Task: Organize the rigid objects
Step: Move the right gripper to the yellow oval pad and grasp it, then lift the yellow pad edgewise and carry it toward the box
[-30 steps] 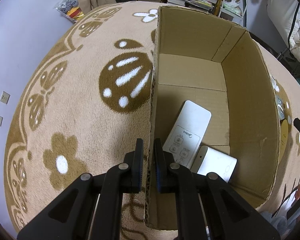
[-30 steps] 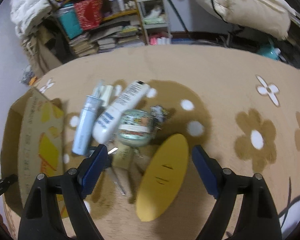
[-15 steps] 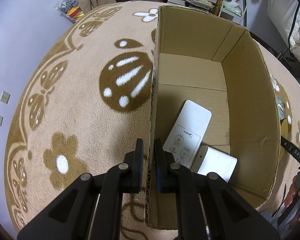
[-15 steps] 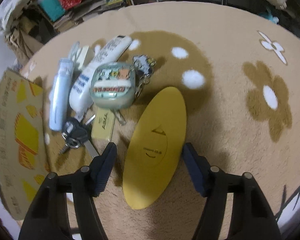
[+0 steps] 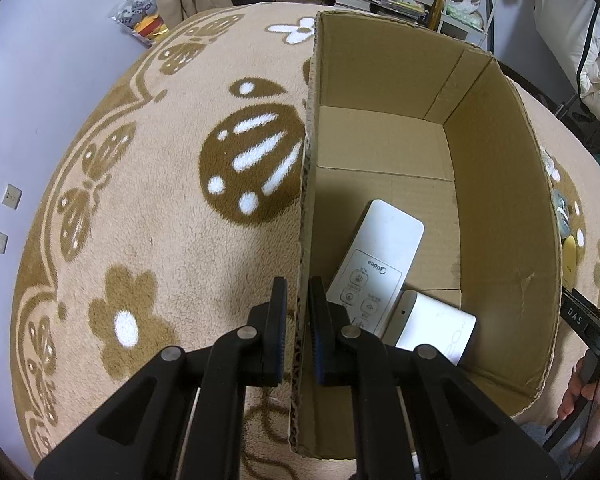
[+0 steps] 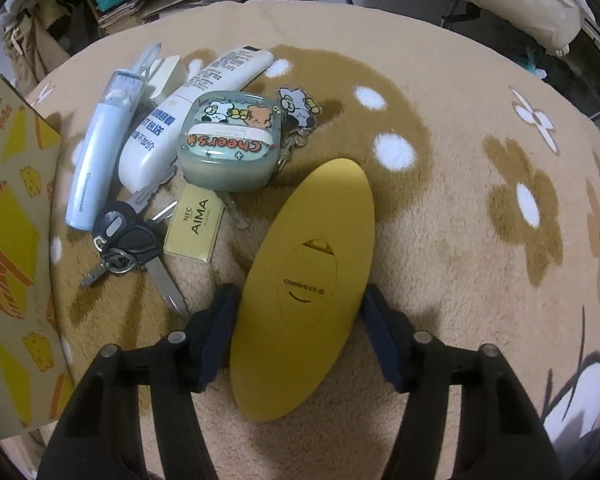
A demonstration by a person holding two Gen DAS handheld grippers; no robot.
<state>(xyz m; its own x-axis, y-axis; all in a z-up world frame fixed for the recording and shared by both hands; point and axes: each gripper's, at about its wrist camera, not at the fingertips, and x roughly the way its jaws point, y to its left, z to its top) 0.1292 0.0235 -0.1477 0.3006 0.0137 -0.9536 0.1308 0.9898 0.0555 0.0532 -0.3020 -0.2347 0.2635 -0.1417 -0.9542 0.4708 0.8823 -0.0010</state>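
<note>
Fingers of the right gripper [image 6: 298, 334] are straddling, spread, the stiff, probably slippery yellow oval case [image 6: 304, 284] at its waist, while the left gripper [image 5: 298, 330] is pinching the cardboard box [image 5: 306, 184] wall.

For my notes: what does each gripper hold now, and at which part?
Left gripper pinches the box by its side wall's top edge. Right gripper holds nothing; its open fingers straddle the yellow case.

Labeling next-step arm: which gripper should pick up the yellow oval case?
Right. The right gripper is open with its fingers either side of the yellow oval case on the rug. The left gripper is clamped on the cardboard box wall, steadying it.
</note>
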